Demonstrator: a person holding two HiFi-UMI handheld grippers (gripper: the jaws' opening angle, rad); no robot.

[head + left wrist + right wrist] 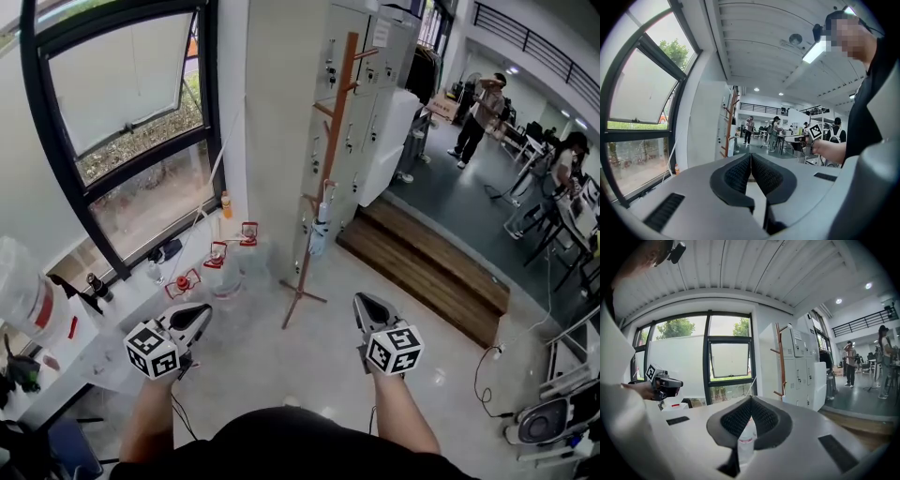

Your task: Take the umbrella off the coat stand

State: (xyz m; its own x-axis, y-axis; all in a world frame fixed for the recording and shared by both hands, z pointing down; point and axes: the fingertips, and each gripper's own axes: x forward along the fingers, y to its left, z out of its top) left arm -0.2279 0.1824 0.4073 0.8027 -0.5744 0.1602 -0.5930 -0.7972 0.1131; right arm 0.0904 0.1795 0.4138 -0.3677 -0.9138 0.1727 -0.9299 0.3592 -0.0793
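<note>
The umbrella, folded and pale, hangs by its top from a low peg of the stand. Its body dangles along the pole, clear of the floor. The stand is planted by the wall corner between the window and the lockers. Both tools are well short of it. The left gripper and the right gripper are held out in front of the person at about the same height, one to each side of the stand's line and pointing toward it, which I read as the approach. Each is clenched on nothing: in its own view the left's pads meet tip to tip, and so do the right's, with only a bottle beyond showing through the gap beneath them. The jaws would have to part before either can take the umbrella. Since the pegs slant upward, it probably needs lifting up off its peg.
</note>
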